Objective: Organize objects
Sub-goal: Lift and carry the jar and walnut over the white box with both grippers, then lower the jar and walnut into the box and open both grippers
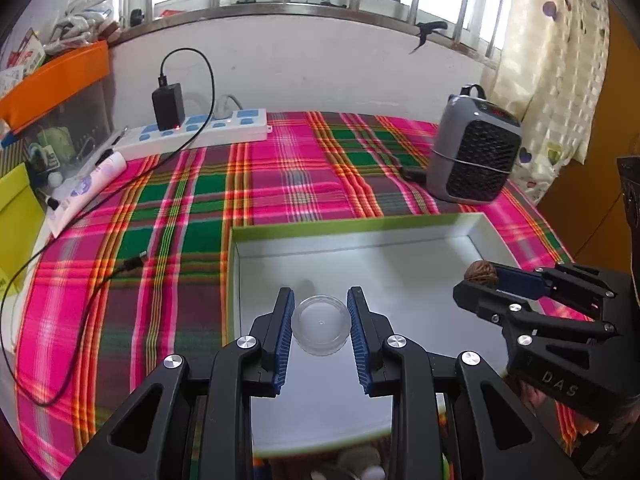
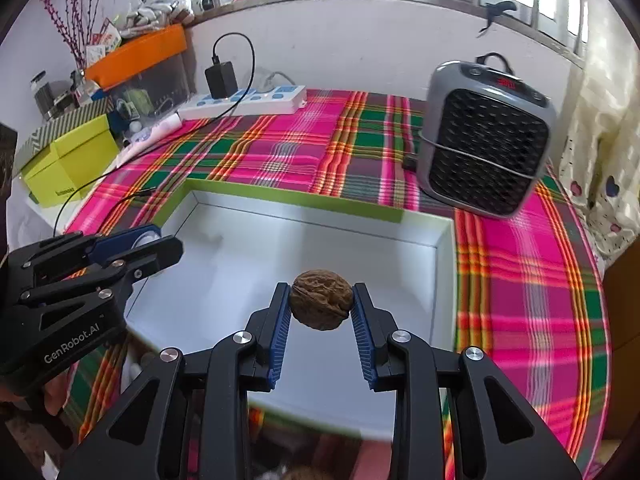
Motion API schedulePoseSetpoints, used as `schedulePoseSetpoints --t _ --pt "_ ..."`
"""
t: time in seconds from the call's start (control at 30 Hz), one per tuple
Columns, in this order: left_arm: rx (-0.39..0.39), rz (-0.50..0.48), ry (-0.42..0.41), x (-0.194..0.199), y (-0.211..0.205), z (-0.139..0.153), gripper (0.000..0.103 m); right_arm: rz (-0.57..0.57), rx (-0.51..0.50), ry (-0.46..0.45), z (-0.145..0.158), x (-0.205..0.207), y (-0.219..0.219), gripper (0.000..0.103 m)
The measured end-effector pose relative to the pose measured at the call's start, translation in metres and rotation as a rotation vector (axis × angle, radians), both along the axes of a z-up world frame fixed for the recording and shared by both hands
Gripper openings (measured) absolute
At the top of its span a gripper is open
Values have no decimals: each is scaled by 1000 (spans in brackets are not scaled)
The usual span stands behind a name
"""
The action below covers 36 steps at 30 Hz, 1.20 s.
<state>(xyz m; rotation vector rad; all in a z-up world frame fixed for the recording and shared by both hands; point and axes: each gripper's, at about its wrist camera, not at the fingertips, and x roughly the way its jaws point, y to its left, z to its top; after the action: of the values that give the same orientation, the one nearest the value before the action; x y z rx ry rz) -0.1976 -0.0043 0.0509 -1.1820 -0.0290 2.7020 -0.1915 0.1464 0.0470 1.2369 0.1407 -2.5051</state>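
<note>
My left gripper (image 1: 320, 304) is shut on a clear round plastic dish (image 1: 320, 325) and holds it above the white inside of a green-rimmed box lid (image 1: 360, 222). My right gripper (image 2: 321, 292) is shut on a brown walnut (image 2: 321, 305) and holds it above the same box (image 2: 288, 196). The right gripper shows in the left wrist view (image 1: 476, 284) at the right, with the walnut (image 1: 482, 271) at its tips. The left gripper shows in the right wrist view (image 2: 160, 244) at the left, with the dish's edge (image 2: 146, 237) barely visible between its fingers.
The box lies on a pink and green plaid cloth (image 1: 192, 208). A grey fan heater (image 2: 484, 140) stands behind the box at the right. A white power strip (image 1: 196, 130) with a black charger and cable lies at the back. A yellow-green box (image 2: 68, 164) and clutter sit at the left.
</note>
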Motion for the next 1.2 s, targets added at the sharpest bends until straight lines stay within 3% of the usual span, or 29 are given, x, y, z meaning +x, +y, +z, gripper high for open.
schedulePoseSetpoints --t 0.47,1.2 --pt "-29 -8 -57 -45 4 -19 25 10 54 -47 -16 -38 -24 32" --pt "-64 -20 -95 -56 7 -31 25 0 71 -80 -27 -54 -29 32"
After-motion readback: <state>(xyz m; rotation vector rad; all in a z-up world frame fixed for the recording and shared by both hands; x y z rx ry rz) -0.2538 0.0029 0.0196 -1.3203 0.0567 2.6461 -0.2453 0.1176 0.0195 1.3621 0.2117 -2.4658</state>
